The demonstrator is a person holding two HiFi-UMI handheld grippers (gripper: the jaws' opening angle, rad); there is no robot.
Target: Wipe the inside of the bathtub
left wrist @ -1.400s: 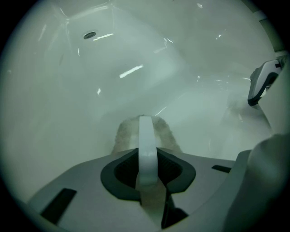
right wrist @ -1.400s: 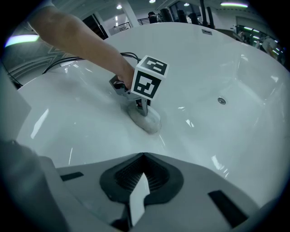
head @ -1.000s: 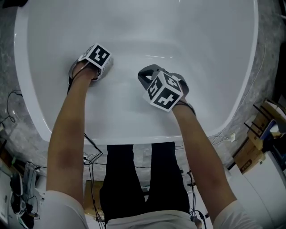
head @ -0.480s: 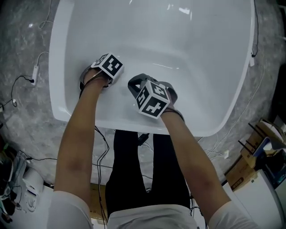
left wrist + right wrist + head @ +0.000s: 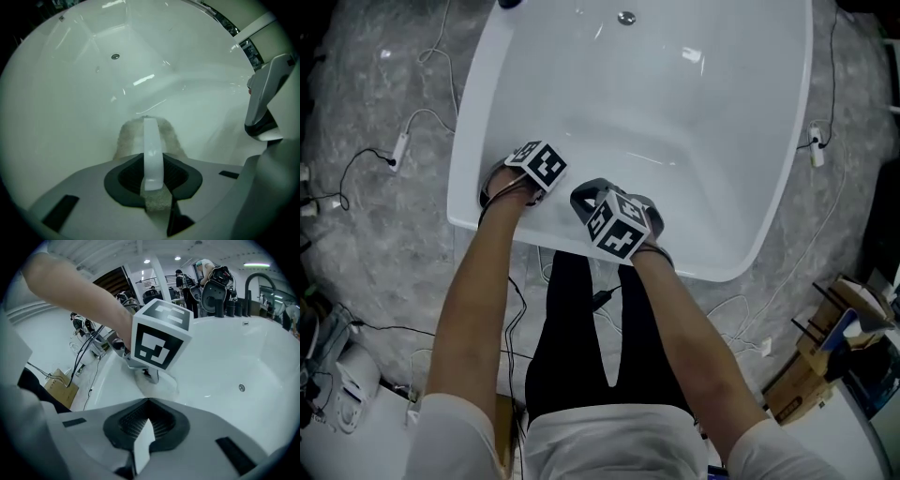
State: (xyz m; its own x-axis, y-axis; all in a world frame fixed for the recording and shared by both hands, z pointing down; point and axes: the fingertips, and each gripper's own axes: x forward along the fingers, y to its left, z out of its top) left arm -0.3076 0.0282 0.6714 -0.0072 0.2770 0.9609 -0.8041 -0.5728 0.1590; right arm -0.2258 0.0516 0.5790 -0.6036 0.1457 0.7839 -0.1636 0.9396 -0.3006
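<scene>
The white bathtub (image 5: 769, 187) fills the upper head view, with its drain (image 5: 625, 17) at the far end. My left gripper (image 5: 528, 176) is low on the tub's near left wall, its jaws under the marker cube. It is shut on a grey-beige cloth (image 5: 125, 139) pressed flat against the white wall, and the drain (image 5: 115, 56) shows beyond it. My right gripper (image 5: 584, 199) hovers just right of it above the near slope, shut and holding nothing. In the right gripper view, the right gripper (image 5: 146, 427) looks at the left gripper (image 5: 151, 376) and the cloth (image 5: 168, 382).
Cables (image 5: 412, 122) and a plug block (image 5: 397, 147) lie on the grey floor left of the tub. Cardboard boxes (image 5: 811, 375) stand at the lower right. A black faucet (image 5: 251, 284) rises at the tub's far rim, with people beyond it.
The head view has pulled back, showing more floor around the tub. Both grippers have come closer together and sit nearer the tub's near rim. The cloth stays clamped in the left gripper.
</scene>
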